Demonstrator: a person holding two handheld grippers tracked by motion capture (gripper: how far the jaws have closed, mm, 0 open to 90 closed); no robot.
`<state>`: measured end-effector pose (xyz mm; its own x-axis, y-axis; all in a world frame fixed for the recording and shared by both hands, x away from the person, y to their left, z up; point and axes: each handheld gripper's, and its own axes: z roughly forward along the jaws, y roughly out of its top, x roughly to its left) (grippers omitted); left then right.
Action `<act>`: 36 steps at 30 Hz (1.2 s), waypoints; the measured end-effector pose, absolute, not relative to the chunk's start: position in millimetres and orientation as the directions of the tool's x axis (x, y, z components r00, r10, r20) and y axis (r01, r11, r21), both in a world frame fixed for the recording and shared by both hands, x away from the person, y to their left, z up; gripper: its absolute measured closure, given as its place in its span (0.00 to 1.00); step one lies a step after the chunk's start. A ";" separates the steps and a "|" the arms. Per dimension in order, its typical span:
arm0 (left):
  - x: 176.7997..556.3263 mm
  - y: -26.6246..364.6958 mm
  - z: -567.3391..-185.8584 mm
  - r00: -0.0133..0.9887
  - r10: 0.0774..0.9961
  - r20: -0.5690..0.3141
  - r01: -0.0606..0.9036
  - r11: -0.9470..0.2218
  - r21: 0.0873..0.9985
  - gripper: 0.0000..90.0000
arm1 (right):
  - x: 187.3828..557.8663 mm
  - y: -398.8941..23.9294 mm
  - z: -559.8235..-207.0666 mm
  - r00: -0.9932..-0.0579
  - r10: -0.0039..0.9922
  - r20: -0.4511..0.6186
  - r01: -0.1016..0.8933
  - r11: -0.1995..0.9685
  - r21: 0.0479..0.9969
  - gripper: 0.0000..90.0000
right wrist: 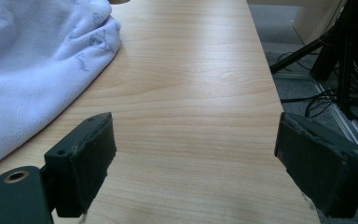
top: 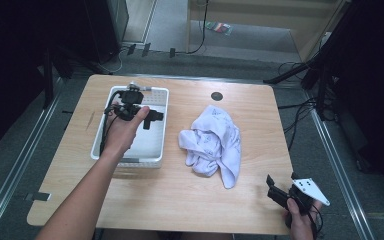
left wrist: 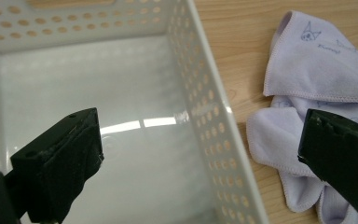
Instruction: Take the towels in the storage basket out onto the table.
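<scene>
Pale wood grain runs across the table (top: pixel 180 200) in front of me, with grey floor and tangled black cables beyond its far and right edges. On the left half sits a white perforated basket (top: pixel 157 160), its inside bare and glossy. Just right of the middle lies a crumpled lavender cloth (top: pixel 215 142) printed with small line drawings, apart from the basket with a strip of bare wood between them.

My left hand (top: pixel 122 132) reaches in over the basket, holding my left gripper (top: pixel 152 117) above its interior, pointing toward the cloth side. In the left gripper view its jaws are spread wide with nothing between them: one jaw hangs over the basket's shiny floor, the other over the cloth (left wrist: pixel 307 93), and the basket's dotted right wall (left wrist: pixel 209 121) runs up between the two. So the cloth lies outside the basket, beside that wall, partly under my far jaw.

My right hand (top: pixel 300 225) sits at the near right corner of the table, with my right gripper (top: pixel 275 192) aimed inward along the surface; its grey plate sticks out toward the table edge. In the right gripper view the jaws also stand wide apart and hold nothing, with bare wood between them. The cloth (right wrist: pixel 32 70) lies ahead and to the left of that gap, well clear of both jaws.
</scene>
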<state>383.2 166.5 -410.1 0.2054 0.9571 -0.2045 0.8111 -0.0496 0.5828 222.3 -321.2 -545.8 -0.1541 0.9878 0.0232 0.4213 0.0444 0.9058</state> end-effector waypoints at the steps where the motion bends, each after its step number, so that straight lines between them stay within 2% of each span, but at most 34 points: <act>1: 380.2 171.8 -410.6 0.201 0.957 -0.208 0.806 -0.041 0.591 0.00 | 222.3 -321.1 -545.8 -0.153 0.988 0.024 0.422 0.044 0.906 0.14; 7: 356.7 204.5 -415.5 0.186 0.957 -0.220 0.777 -0.006 0.629 0.00 | 222.4 -321.0 -545.8 -0.150 0.988 0.025 0.422 0.042 0.905 0.14; 28: 264.6 270.9 -440.2 0.175 0.960 -0.220 0.647 0.056 0.761 0.00 | 222.2 -320.8 -545.8 -0.142 0.990 0.024 0.424 0.039 0.905 0.14; 36: 228.3 293.4 -451.4 0.173 0.963 -0.209 0.549 0.082 0.832 0.00 | 222.0 -320.6 -545.8 -0.140 0.990 0.025 0.427 0.038 0.904 0.14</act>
<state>228.3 293.4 -451.4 0.1725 0.9627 -0.2086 0.5486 0.0819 0.8320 222.0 -320.6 -545.8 -0.1399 0.9899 0.0248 0.4268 0.0377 0.9035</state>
